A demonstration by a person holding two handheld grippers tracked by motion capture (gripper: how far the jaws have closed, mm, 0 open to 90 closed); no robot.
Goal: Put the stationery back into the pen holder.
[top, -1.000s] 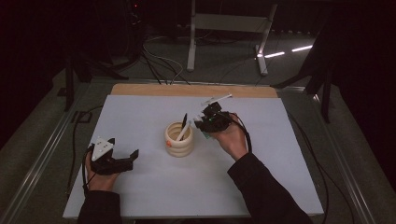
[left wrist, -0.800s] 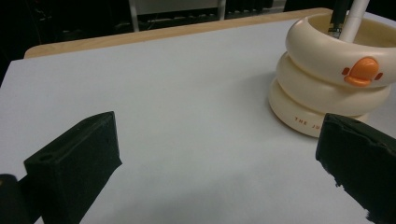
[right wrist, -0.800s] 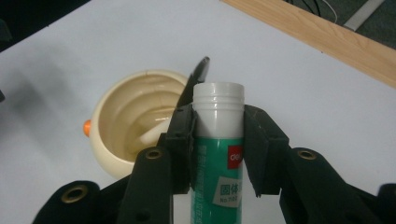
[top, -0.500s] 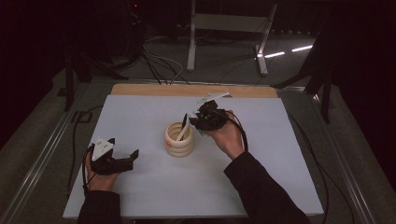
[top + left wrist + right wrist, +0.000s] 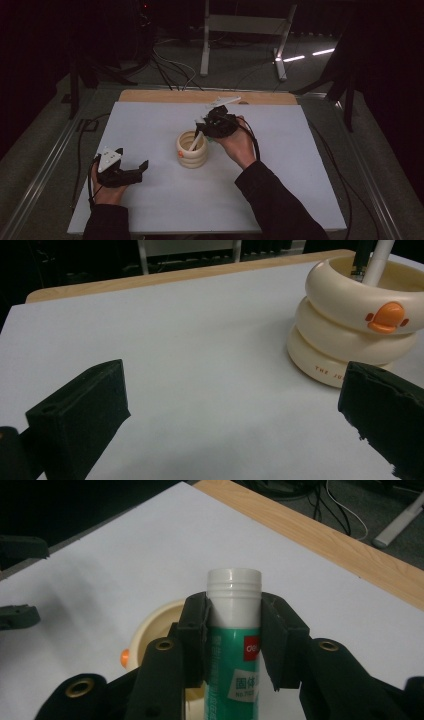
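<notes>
A cream ringed holder (image 5: 192,150) with an orange duck beak (image 5: 386,317) stands mid-mat; a white pen (image 5: 195,141) leans out of it. My right gripper (image 5: 204,126) hovers just right of and above the holder's rim, shut on a green glue stick (image 5: 234,660) with a white cap that pokes out past the fingertips. In the right gripper view the holder's mouth (image 5: 150,630) lies below and left of the stick. My left gripper (image 5: 131,162) rests on the mat at the near left, open, with bare mat between its jaws (image 5: 235,405).
A white mat (image 5: 150,125) covers the table; a strip of wood (image 5: 150,96) shows along its far edge. Cables trail from both grippers. Metal stand legs (image 5: 205,55) and loose cables lie on the dark floor beyond.
My right gripper has edged left with the glue stick, closer to the holder. The left gripper has stayed where it was.
</notes>
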